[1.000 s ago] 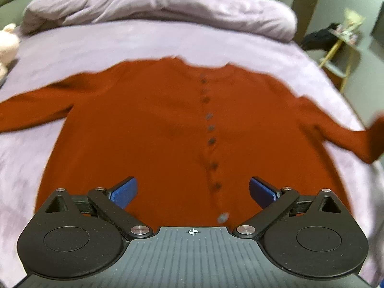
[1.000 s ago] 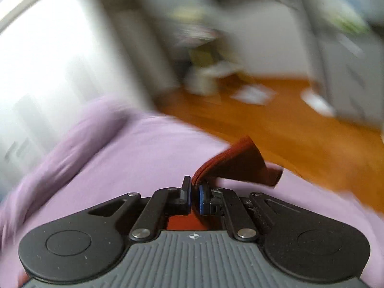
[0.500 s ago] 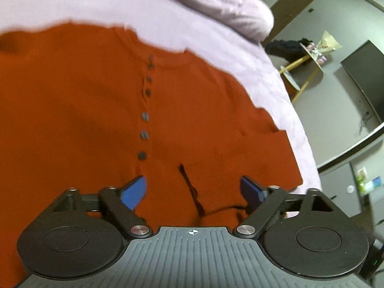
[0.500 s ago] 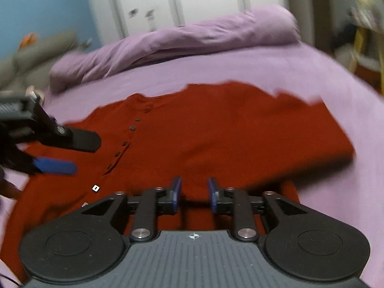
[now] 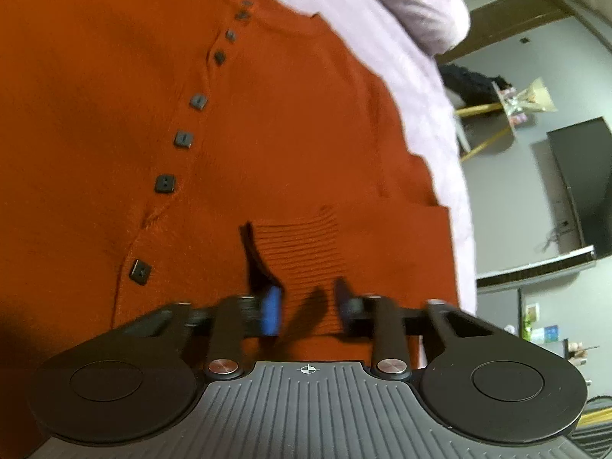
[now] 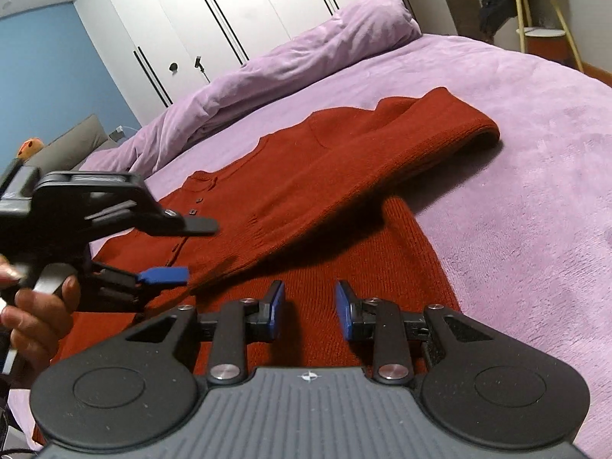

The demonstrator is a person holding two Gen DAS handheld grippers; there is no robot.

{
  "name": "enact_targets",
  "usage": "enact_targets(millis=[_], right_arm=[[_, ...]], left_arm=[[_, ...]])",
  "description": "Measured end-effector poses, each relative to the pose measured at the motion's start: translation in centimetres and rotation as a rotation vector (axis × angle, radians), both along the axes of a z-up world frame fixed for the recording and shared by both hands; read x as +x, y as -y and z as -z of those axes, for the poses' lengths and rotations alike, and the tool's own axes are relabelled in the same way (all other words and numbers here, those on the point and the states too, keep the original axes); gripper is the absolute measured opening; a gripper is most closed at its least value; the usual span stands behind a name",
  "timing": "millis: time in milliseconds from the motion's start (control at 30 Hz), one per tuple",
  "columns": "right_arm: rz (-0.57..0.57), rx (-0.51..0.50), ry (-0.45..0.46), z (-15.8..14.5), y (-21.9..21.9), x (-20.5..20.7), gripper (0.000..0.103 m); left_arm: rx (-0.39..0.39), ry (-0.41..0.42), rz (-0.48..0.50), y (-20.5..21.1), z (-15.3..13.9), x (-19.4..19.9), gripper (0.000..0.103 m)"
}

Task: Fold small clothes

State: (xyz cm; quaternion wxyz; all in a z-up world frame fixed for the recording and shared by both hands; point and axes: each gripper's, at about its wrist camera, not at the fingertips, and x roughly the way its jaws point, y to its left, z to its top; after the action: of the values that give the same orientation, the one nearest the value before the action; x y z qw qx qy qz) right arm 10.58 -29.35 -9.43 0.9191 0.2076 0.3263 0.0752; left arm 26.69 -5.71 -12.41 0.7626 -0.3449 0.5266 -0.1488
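A: Rust-red knit cardigan (image 6: 344,176) lies flat on the lilac bed (image 6: 535,153), one sleeve (image 6: 401,141) folded across the chest. Left tool (image 5: 306,302) closing, ribbed cuff (image 5: 302,252) between its fingers, not visibly pinched

B: Right tool (image 6: 310,308) spread partway over the hem, holding nothing. Suggest gripping ribbing squarely; soft knit stretches. Square dark buttons (image 5: 165,183) mark the centre line

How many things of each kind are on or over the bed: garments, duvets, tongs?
Garments: 1, a rust-red cardigan
Duvets: 1, a rolled lilac duvet
Tongs: 2, left tongs closing with the sleeve cuff between the jaws, right tongs open
Total: 4
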Motion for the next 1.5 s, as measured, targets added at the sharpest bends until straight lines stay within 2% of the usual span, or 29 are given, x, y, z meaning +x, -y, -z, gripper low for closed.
enact_targets(millis=[33,100,167,200,267,300,367,467,500,533,633,733,800,900,1067,1100,1133,1167,1200,1300,1367,1433,1500], right_arm=[[-0.002,-0.007,0.004,0.0,0.0,-0.3,0.028],[-0.007,-0.028,0.008,-0.1,-0.2,-0.2,0.028],[-0.009,-0.046,0.008,-0.2,-0.5,-0.1,0.028],[-0.011,-0.054,0.006,-0.3,-0.6,0.0,0.028],[-0.014,-0.066,0.005,-0.3,-0.6,0.0,0.028],[-0.018,-0.078,0.005,-0.4,-0.7,0.1,0.028],[-0.022,-0.104,0.004,-0.5,-0.9,0.2,0.028],[-0.019,-0.152,-0.001,-0.6,-1.2,0.4,0.028],[-0.016,-0.172,-0.003,-0.7,-1.4,0.5,0.028],[-0.012,-0.202,-0.009,-0.8,-1.7,0.6,0.028],[-0.007,-0.251,-0.039,-1.5,-2.4,1.5,0.028],[0.0,-0.192,-0.067,-2.1,-2.0,2.9,0.033],[0.004,-0.117,-0.079,-2.4,-1.3,4.2,0.035],[0.025,0.063,-0.099,-2.5,0.0,7.0,0.039],[0.193,0.303,-0.14,-1.0,1.7,12.0,0.041],[0.228,0.338,-0.157,-0.5,2.0,12.9,0.039],[0.259,0.363,-0.176,0.0,2.2,13.6,0.032],[0.273,0.365,-0.187,0.3,2.2,14.2,0.011],[0.286,0.336,-0.186,0.4,2.0,14.5,0.005],[0.318,0.194,-0.113,0.0,1.6,13.7,0.005],[0.277,0.126,-0.134,0.2,1.3,13.4,0.005],[0.227,0.079,-0.134,-0.6,1.2,12.3,0.007],[0.196,0.032,-0.071,-2.4,1.9,11.1,0.009]], left_arm=[[0.006,-0.008,-0.009,0.0,0.3,0.2,0.01],[-0.007,0.005,-0.029,-0.6,-0.1,0.2,0.005],[0.045,0.079,-0.022,-0.9,-1.7,0.0,0.005],[0.095,0.131,-0.006,-1.0,-3.0,0.0,0.005],[0.257,0.257,0.024,-1.3,-6.0,0.1,0.005],[0.362,0.336,0.026,-1.7,-7.6,0.1,0.005],[0.551,0.435,0.0,-3.1,-9.7,0.3,0.005],[0.766,0.453,-0.054,-5.5,-10.2,1.4,0.005],[0.825,0.443,-0.071,-6.5,-10.0,1.7,0.005],[0.849,0.436,-0.084,-7.3,-9.7,2.0,0.005],[0.818,0.404,-0.116,-9.4,-8.9,2.5,0.005],[0.764,0.396,-0.142,-10.5,-8.4,2.8,0.005],[0.76,0.422,-0.155,-10.9,-8.7,2.7,0.005],[0.781,0.469,-0.173,-11.0,-9.5,3.2,0.005],[0.858,0.539,-0.21,-11.2,-10.6,4.1,0.005],[0.861,0.545,-0.22,-11.3,-10.7,4.3,0.005],[0.86,0.548,-0.229,-11.4,-10.6,4.5,0.005],[0.851,0.545,-0.233,-11.4,-10.5,4.7,0.005],[0.838,0.538,-0.229,-11.5,-10.3,4.8,0.005],[0.835,0.506,-0.193,-11.4,-8.7,5.4,0.005],[0.832,0.489,-0.168,-11.5,-7.6,5.5,0.006],[0.797,0.469,-0.17,-12.3,-6.7,5.2,0.005],[0.739,0.438,-0.185,-13.4,-5.9,5.0,0.005]])
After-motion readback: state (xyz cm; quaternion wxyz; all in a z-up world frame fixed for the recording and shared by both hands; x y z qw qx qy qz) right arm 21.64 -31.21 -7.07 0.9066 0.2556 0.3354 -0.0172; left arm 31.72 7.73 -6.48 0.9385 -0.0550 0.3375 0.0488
